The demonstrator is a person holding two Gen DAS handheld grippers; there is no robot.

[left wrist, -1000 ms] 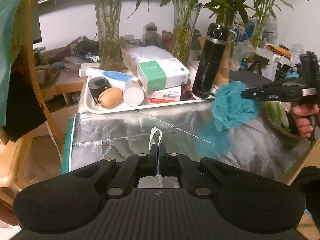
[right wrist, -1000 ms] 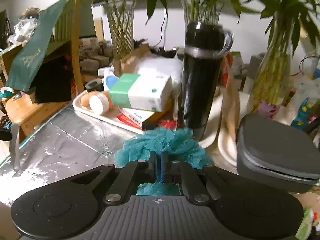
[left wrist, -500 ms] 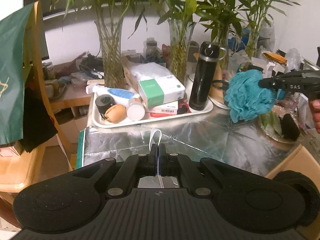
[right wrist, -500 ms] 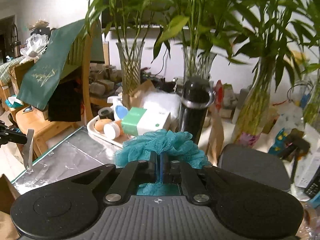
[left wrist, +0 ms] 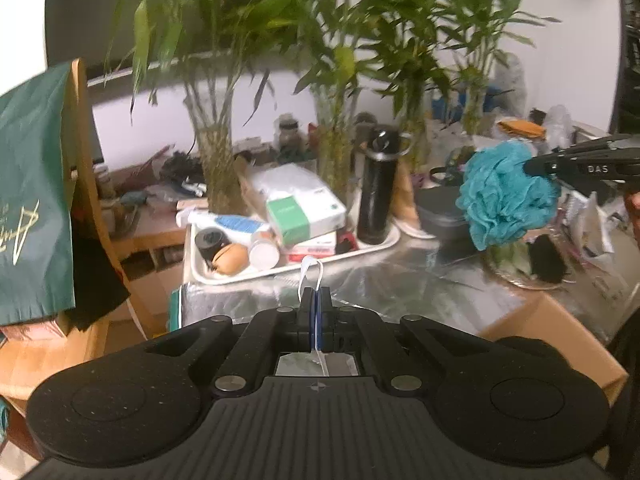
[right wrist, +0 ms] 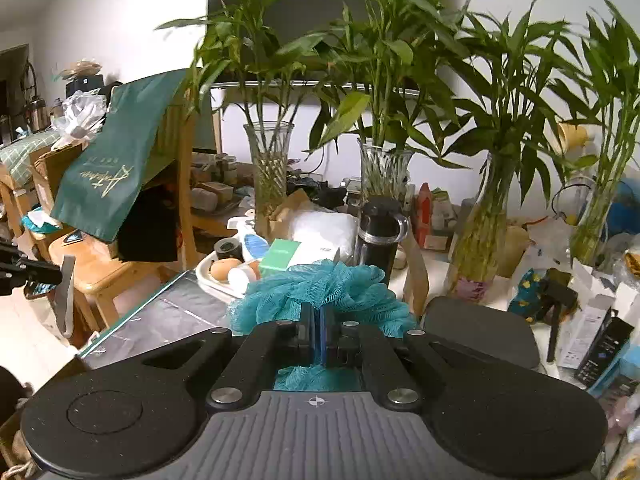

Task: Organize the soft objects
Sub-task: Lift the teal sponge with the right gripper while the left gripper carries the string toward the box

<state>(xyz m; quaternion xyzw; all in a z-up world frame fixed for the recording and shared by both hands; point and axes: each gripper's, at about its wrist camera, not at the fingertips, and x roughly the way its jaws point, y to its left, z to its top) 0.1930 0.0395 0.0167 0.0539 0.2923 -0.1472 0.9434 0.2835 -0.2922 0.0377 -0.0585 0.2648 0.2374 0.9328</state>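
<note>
- The right claw [right wrist: 318, 334] is clamping its jaws on a teal mesh bath pouf [right wrist: 320, 296], holding it clear of the silver-covered tabletop [left wrist: 400, 292].
- The left claw [left wrist: 316, 300] is pinching a thin white ribbon loop [left wrist: 310, 272]; its jaws are fully together, and something pale is hanging under it, too hidden to name from its own camera.
- In the right wrist view that left claw is showing at the far left edge with a flat grey strip [right wrist: 66, 292] dangling below it, well apart from the pouf.
- The step in hand appears to be carrying both soft things, aloft, toward wherever they belong; no bin or basket is showing, so I cannot tell the goal.
- To do it well, the grip on the pouf should be biting deep into the mesh near its core, since loose ruffles may slip or snag.
- The path should be passing above the black flask [left wrist: 378, 188] and the white tray [left wrist: 296, 270], and clear of the bamboo vases [right wrist: 270, 176].
- The pouf is bulging in front of and around the right claw's fingertips, touching both, with folds spilling beneath them.
- In the left wrist view the pouf is hanging at the right, above a small dish [left wrist: 524, 276], well apart from the left claw.
</note>
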